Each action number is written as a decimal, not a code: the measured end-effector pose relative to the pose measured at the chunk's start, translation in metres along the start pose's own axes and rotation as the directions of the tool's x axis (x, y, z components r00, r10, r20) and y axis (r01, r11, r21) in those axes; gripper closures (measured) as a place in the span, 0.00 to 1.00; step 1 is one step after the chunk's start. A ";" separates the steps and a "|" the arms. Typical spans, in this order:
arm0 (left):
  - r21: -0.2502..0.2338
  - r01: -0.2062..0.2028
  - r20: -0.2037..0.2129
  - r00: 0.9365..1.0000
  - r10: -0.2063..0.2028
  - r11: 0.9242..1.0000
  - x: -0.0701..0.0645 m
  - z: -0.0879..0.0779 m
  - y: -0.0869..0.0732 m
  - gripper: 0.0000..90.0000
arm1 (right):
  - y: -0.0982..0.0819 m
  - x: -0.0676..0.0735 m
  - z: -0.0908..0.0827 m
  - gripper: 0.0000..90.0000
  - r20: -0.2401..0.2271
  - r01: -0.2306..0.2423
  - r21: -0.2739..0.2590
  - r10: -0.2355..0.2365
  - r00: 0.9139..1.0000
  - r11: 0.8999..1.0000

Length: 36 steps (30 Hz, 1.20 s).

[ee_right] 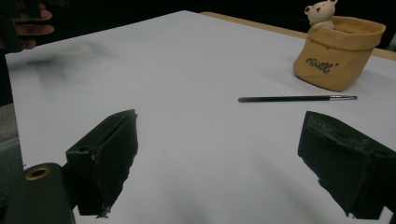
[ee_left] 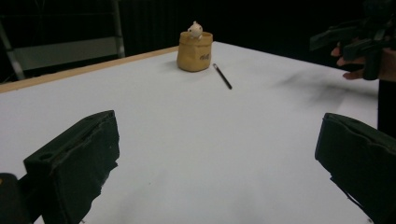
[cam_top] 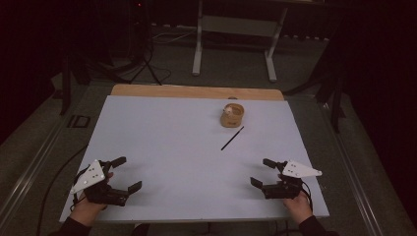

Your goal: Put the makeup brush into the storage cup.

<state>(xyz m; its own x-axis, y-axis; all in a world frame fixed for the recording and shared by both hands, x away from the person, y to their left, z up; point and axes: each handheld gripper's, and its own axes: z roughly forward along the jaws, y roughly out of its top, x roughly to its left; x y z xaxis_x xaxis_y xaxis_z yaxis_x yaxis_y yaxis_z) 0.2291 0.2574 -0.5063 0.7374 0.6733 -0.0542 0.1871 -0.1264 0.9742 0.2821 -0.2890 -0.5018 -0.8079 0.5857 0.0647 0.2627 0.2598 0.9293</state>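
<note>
Two open claws; pencil (cam_top: 232, 138) well ahead, untouched.

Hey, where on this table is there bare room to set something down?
Most of the white table is bare: the whole left half, and the middle between the left gripper and right gripper. The far right is busier, holding the pouch and pencil.
</note>
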 end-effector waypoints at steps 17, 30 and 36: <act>-0.014 0.006 0.026 1.000 -0.006 1.000 -0.002 0.001 0.001 0.00 | 0.000 0.000 0.000 0.13 0.001 0.013 0.005 -0.013 1.000 1.000; -0.034 0.017 0.024 1.000 -0.016 0.999 -0.001 -0.001 0.002 0.00 | 0.002 0.004 0.004 0.13 -0.010 0.031 0.026 -0.030 0.999 0.999; -0.040 0.023 0.017 1.000 -0.023 0.999 0.000 -0.002 0.003 0.00 | 0.007 0.002 0.005 0.13 -0.004 -0.027 0.032 0.027 1.000 0.999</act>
<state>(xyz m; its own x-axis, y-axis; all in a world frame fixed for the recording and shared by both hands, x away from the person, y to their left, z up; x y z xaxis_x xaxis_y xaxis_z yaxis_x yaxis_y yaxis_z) 0.2280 0.2582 -0.5031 0.7438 0.6635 -0.0801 0.1781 -0.0812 0.9807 0.2847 -0.2822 -0.4974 -0.8026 0.5895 0.0908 0.3006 0.2682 0.9153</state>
